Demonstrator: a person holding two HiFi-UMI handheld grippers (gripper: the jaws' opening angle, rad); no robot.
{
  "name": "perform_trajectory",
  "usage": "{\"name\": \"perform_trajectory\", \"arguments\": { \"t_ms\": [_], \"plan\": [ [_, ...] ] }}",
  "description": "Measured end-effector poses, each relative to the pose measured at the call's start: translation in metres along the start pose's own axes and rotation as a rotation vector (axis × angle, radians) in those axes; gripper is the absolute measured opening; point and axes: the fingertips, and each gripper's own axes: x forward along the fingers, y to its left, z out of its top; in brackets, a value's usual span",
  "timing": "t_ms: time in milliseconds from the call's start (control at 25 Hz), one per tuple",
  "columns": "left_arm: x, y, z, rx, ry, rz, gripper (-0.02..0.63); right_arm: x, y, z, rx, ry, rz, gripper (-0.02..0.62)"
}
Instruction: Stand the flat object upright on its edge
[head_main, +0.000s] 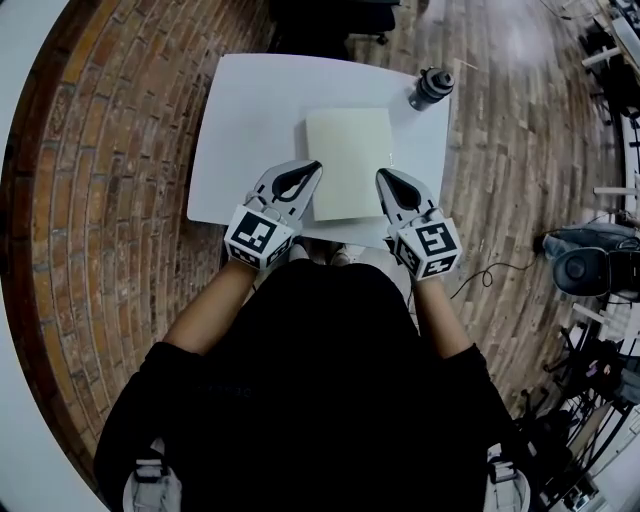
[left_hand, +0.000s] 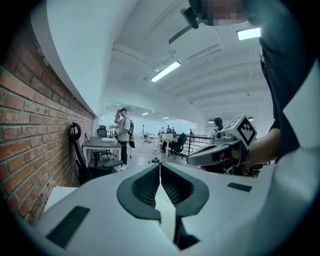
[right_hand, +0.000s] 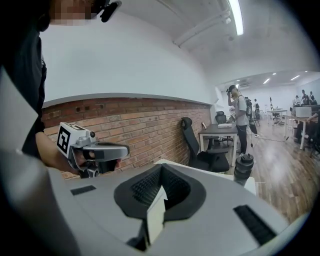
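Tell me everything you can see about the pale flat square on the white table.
The flat object is a pale cream square slab, thin and matte, like board or foam. Its broad face is turned up over the white table, near the front edge. The left hand-held gripper and the right hand-held gripper are each shut on a side edge; whether it is lifted is unclear.

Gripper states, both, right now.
Left gripper: closed, pinching the flat board at its near left edge.
Right gripper: closed on the board's near right edge.
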Motion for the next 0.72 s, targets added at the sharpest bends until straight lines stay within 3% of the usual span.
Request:
{"name": "perform_trajectory", "arguments": {
  "t_ms": [360,720],
  "plan": [
    [0.054,0.011,-0.027,-0.033,0.083,0.103,0.021,0.029,-0.052,-0.025,-0.004,0.084,0.050,0.009],
    [0.084,0.041,-0.097,-0.138,0.267,0.233,0.021,0.064,-0.098,-0.069,-0.005,0.207,0.023,0.043]
  ]
}}
